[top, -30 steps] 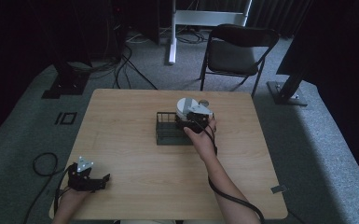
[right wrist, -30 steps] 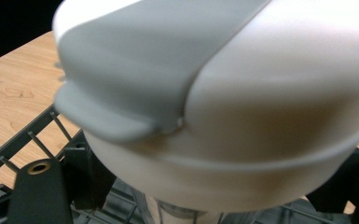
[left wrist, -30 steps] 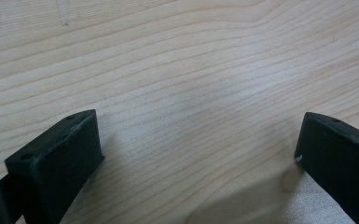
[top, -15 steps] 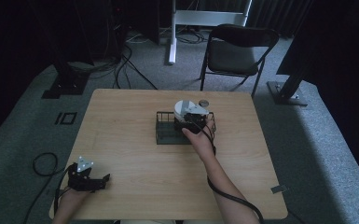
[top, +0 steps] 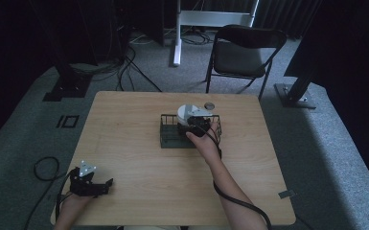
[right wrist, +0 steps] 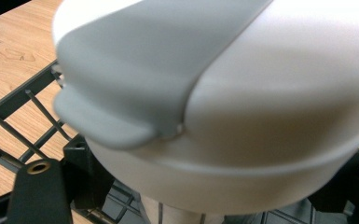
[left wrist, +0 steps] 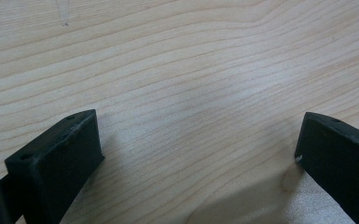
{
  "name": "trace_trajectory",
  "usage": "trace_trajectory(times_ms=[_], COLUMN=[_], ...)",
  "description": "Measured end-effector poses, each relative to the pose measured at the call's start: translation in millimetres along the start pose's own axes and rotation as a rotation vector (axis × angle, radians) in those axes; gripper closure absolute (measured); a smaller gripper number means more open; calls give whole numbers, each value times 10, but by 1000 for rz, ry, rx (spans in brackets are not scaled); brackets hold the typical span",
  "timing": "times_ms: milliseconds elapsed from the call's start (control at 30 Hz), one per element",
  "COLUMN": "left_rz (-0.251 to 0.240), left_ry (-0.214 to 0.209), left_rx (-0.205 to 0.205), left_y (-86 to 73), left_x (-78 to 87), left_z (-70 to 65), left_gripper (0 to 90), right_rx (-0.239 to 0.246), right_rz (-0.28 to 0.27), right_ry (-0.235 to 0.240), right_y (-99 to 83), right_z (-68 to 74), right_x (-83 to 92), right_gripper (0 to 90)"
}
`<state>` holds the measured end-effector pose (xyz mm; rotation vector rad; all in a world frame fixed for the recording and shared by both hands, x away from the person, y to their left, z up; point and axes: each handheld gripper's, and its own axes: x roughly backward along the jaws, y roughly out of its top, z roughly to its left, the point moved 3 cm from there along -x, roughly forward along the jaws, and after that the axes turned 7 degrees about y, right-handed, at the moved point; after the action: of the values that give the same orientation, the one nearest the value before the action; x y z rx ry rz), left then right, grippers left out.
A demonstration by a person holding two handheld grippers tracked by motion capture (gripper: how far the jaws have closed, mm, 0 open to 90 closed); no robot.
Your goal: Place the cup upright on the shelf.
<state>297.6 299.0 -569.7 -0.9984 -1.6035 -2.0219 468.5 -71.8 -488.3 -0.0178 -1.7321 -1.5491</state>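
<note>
Grey carpet, folding chair [top: 246, 48] beyond the table [top: 124, 124]. High view: right tongs [top: 197, 125] at wire basket [top: 168, 138] near far edge, white lidded container [top: 188, 113] at its far side. Left tongs [top: 106, 182] idle at near left corner. Left gripper view: jaws spread, released. Right gripper view: container [right wrist: 242, 116] close, over basket [right wrist: 23, 112]; grip cannot be told. Best lowered level, clear of wires.

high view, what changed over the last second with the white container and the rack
The right tool has carried the white container a little toward the left over the black wire rack, and it hangs there tilted. Whether it is gripped cannot be told. The rack, the small round thing behind it and the left tool, open at the table's near corner, stayed put.
</note>
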Motion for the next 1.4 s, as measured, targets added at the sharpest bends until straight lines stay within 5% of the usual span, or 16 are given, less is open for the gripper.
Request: trace_trajectory(times_ms=[633, 1400], left_rz=[0, 0], left_ry=[0, 0], left_rx=[0, 0], left_y=[0, 0], left_x=[0, 0], left_z=[0, 0], left_gripper=[6, 5], right_rx=[19, 38], right_rz=[30, -24], right_ry=[51, 90], right_y=[-29, -113], right_z=[-35, -64], right_x=[60, 313], right_gripper=[179, 127])
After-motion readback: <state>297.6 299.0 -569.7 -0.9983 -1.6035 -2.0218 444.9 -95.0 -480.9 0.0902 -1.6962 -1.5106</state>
